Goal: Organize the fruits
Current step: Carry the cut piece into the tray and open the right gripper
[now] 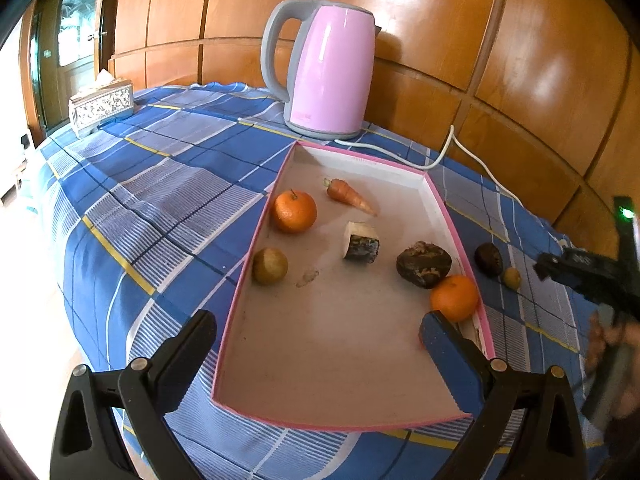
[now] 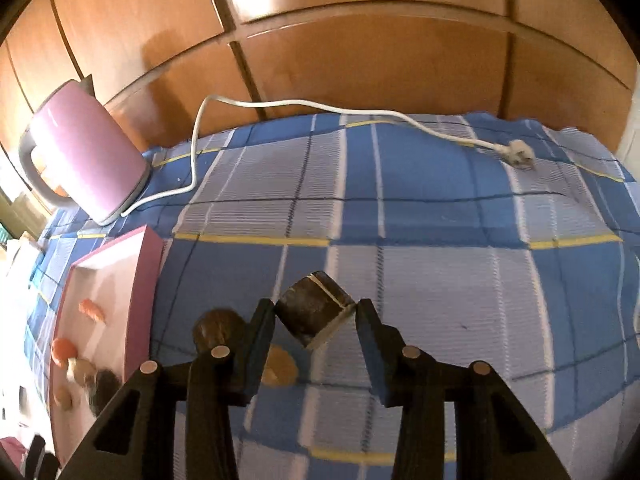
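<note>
Right claw (image 2: 315,314) grips a dark-skinned, pale-fleshed cut chunk (image 2: 315,309) just right of the pink-rimmed cardboard tray (image 1: 262,216). Left claw (image 1: 318,330) gapes empty over it. Inside: two oranges (image 1: 294,211), one carrot (image 1: 350,196).

Left wrist view: looking forward and steeply down along its jaws from the near edge of the bench (image 1: 152,184), sitting close over the pink-rimmed tray (image 1: 262,216) and facing the wood-panelled wall (image 1: 460,28) at 12 o'clock.
Right wrist view: looking down along its own jaws from beside the tray's long side, close over the checked cloth (image 2: 440,280), rolled so the pink kettle (image 2: 86,152) is leaning at 10 o'clock.
Shared ground: both are taking in the kettle, its white cord (image 2: 280,105), the tray and the wall.
</note>
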A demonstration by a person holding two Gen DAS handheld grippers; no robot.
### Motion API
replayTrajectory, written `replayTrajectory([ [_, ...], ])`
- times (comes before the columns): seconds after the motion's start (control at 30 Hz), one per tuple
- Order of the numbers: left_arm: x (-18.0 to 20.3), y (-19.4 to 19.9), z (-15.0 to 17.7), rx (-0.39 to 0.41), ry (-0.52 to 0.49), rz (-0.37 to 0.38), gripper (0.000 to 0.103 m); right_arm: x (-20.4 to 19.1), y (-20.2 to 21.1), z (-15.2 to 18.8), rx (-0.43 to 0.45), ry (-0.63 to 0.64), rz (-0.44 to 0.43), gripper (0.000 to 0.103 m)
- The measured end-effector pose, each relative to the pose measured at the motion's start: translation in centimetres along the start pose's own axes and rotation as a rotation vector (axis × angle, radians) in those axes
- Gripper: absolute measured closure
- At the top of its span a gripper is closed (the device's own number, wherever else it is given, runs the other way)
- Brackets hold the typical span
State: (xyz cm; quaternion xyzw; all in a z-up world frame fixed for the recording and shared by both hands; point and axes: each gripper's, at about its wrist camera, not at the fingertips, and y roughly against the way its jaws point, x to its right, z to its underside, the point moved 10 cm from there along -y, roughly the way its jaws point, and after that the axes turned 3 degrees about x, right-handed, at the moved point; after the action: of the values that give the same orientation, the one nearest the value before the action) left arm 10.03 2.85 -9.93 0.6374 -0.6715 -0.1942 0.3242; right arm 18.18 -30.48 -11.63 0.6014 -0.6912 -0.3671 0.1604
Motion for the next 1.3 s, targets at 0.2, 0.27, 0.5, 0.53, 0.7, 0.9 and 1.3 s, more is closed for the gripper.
replayTrajectory([
  [0.2,0.4,0.4,0.5,-0.010,-0.005,-0.001,0.000,2.5,2.9,2.5,0.018,-0.007,0.012,0.061],
  [0.27,0.5,0.7,0.6,-0.008,-0.014,-0.008,0.000,2.9,3.7,3.4,0.016,-0.012,0.003,0.061],
  [0.5,0.0,1.7,0.4,0.008,-0.003,-0.022,0.000,0.8,5.2,5.4,0.010,0.016,-0.079,0.061],
  [0.53,0.0,1.8,0.4,0.009,-0.001,-0.022,0.000,0.1,5.4,5.7,0.010,0.030,-0.094,0.061],
  [0.7,0.0,2.1,0.3,0.016,0.007,-0.020,0.000,-3.9,6.0,7.0,-0.008,0.105,-0.178,0.061],
  [0.9,-0.6,1.9,0.4,0.006,0.025,-0.030,0.000,-8.1,7.4,8.9,-0.017,0.212,-0.252,0.061],
  [1.3,-3.4,1.6,-1.0,0.031,0.070,-0.086,0.000,-14.7,7.7,9.0,-0.035,0.362,-0.346,0.061],
])
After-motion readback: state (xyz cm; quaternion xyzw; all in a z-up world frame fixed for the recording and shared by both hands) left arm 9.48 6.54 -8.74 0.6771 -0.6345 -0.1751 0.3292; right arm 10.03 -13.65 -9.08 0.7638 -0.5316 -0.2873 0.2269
